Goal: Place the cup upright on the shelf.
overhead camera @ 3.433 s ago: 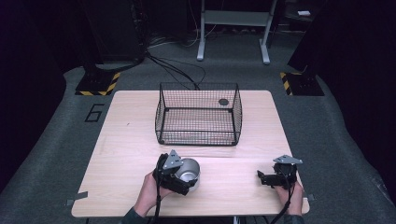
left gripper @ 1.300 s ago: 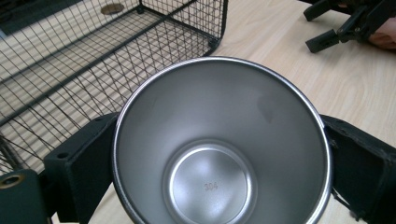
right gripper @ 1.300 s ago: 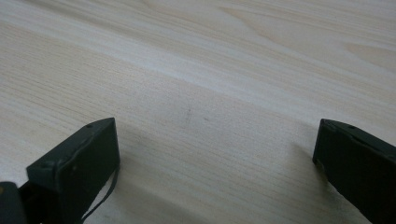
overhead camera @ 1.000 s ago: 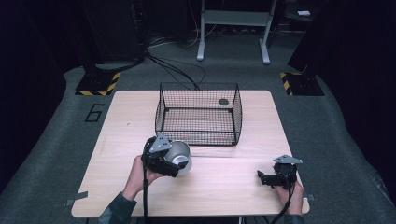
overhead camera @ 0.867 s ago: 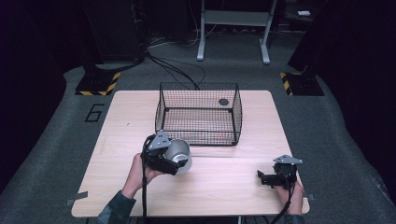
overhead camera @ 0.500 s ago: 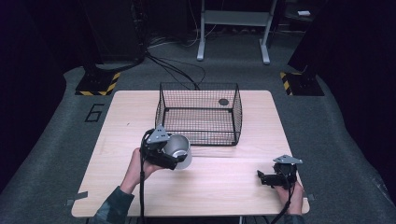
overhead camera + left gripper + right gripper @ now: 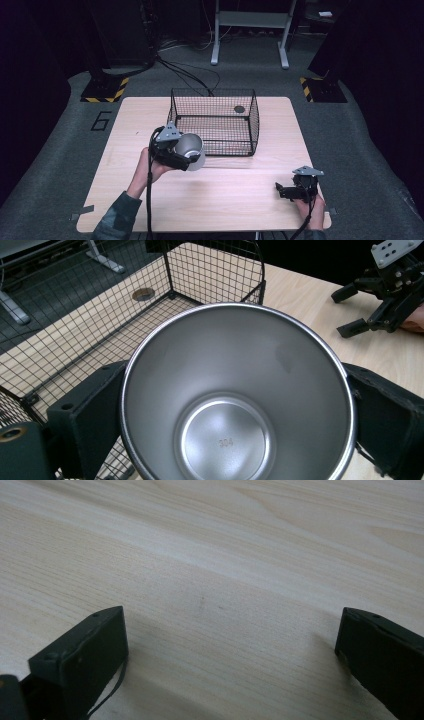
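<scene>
Pale wood table [image 7: 225,200] carries a black wire basket [image 7: 215,121], standing just ahead of the left gripper [image 7: 175,152]. Its jaws are clamped on either side of a steel cup [image 7: 235,400], mouth tipped toward the basket. The right gripper [image 7: 295,190], well apart, rests with jaws wide and empty.

A light wooden table [image 7: 225,200] with rounded corners stands on grey carpeted floor [image 7: 360,140], its pale grain running across the top. A black wire basket [image 7: 215,122] sits directly on it toward the far edge, near the middle, and a small round hole [image 7: 239,109] in the tabletop shows through the basket's mesh at its far right corner. The right gripper [image 7: 286,191] rests low on the near right part of the tabletop.
</scene>
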The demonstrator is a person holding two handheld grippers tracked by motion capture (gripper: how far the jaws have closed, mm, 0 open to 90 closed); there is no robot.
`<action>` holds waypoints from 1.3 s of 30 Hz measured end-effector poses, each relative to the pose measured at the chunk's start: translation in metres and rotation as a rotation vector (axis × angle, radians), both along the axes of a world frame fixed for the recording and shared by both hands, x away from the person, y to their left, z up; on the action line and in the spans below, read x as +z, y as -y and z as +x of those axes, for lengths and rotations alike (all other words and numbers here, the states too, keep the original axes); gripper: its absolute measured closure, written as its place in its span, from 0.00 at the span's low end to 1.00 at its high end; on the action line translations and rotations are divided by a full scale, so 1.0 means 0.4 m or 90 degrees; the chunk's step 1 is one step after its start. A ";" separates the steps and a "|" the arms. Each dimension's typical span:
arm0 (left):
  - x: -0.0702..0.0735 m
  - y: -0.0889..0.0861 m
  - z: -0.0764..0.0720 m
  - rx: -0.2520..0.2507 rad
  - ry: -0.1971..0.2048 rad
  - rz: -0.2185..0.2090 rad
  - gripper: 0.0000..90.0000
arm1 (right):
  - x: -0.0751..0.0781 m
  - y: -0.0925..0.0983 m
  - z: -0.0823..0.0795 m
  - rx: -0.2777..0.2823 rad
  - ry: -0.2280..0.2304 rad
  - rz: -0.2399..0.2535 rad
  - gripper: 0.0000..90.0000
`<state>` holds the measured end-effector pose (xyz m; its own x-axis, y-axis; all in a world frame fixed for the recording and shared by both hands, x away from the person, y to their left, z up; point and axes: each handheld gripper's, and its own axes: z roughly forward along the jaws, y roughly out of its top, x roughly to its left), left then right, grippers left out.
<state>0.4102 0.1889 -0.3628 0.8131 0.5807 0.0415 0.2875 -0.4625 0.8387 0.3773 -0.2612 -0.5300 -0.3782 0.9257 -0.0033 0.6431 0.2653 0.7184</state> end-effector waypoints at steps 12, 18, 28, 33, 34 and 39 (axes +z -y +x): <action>0.028 0.016 0.044 -0.010 0.003 0.002 0.07 | 0.000 -0.001 0.000 0.001 -0.001 0.002 0.00; 0.048 0.022 0.064 -0.006 0.013 0.001 0.07 | 0.000 -0.001 0.000 0.001 -0.001 0.002 0.00; 0.081 0.038 0.109 -0.009 0.016 0.002 0.07 | 0.000 -0.001 0.000 0.001 -0.001 0.002 0.00; 0.092 0.045 0.133 -0.012 0.015 0.000 0.07 | 0.000 -0.001 0.000 0.001 -0.001 0.002 0.00; 0.096 0.048 0.143 -0.013 0.016 0.001 0.07 | 0.000 -0.001 0.000 0.001 -0.001 0.002 0.00; 0.101 0.055 0.171 -0.014 0.016 0.007 0.07 | 0.000 -0.001 0.000 0.001 -0.001 0.002 0.00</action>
